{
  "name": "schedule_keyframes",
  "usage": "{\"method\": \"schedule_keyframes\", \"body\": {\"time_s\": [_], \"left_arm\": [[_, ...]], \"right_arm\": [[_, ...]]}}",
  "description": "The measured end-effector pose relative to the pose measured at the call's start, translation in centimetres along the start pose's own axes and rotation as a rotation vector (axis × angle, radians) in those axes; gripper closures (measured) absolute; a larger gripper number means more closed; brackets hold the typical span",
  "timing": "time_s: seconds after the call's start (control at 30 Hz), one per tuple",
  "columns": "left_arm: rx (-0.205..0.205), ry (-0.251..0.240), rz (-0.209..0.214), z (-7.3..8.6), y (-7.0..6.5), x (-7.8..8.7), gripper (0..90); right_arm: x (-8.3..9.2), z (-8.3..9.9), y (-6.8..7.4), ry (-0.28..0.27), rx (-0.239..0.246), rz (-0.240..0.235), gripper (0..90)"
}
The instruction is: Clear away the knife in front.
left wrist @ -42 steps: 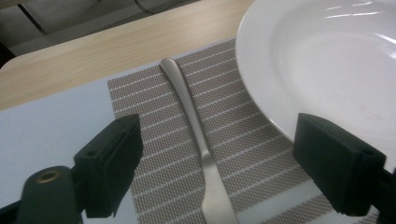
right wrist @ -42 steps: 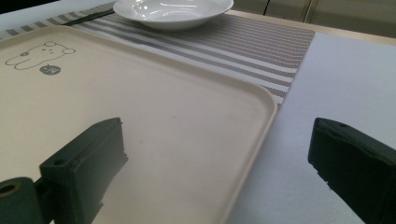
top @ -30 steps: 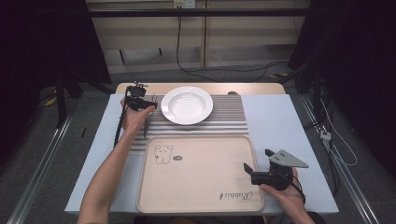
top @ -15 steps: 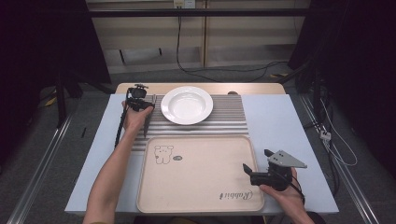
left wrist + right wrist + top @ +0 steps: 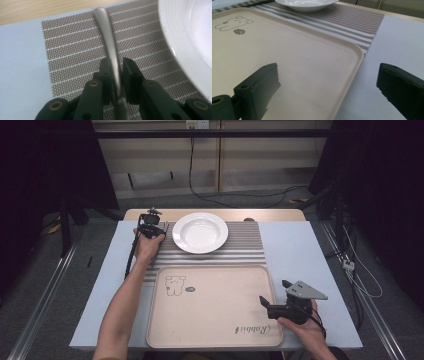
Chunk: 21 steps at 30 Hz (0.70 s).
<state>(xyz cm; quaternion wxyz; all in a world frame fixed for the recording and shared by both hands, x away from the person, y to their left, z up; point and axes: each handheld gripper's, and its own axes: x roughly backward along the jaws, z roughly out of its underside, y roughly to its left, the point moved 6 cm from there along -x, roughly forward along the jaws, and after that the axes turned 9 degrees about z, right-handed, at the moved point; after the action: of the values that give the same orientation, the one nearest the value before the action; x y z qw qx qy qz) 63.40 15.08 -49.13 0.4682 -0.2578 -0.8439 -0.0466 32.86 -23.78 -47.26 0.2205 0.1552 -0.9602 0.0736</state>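
High view, left side: the left gripper (image 5: 151,226) sits at the far left edge of the brown striped woven placemat (image 5: 250,247), just beside the round white ceramic soup plate (image 5: 200,232)

High view, right side: the right gripper (image 5: 272,304) rests low over the near right corner of the beige plastic tray with a bear drawing (image 5: 210,312) — well apart from the plate

High view, table: the pale blue tabletop (image 5: 305,255) carries mat and tray, the tray lying nearer the person than the plate

Left gripper view: the jaws have just been closing and now press narrow on the slim silver metal handle of a utensil (image 5: 110,42); it lies on the mat, running away from the jaws, with the plate rim (image 5: 175,37) near on the right — what kind of utensil it is, I cannot tell

Right gripper view: the jaws stand wide with nothing between them, one over the tray (image 5: 287,65), the other past its rim above the tabletop (image 5: 392,37); the plate (image 5: 307,3) shows beyond on the mat (image 5: 352,20)
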Motion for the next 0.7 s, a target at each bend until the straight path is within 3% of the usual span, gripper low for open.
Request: {"method": "schedule_keyframes", "body": {"time_s": [0.07, 0.33, 0.5, 0.7], "left_arm": [[-0.012, 0.019, 0.005, 0.07, -0.10, 0.12, 79.8], [0.008, 0.039, -0.013, 0.09, -0.20, 0.18, 79.2], [0.014, 0.067, -0.001, 0.25, -0.26, 0.40, 79.0], [0.020, 0.069, -0.003, 0.00, -0.21, 0.23, 78.5]], "right_arm": [[0.02, 0.01, 0.01, 0.000, 0.000, -0.001, 4.6], [0.02, 0.02, 0.20, 0.003, 0.007, -0.006, 4.5], [0.00, 0.03, 0.23, 0.004, 0.010, -0.008, 4.5], [-0.01, 0.06, 0.23, 0.006, 0.012, -0.008, 4.5]]}}
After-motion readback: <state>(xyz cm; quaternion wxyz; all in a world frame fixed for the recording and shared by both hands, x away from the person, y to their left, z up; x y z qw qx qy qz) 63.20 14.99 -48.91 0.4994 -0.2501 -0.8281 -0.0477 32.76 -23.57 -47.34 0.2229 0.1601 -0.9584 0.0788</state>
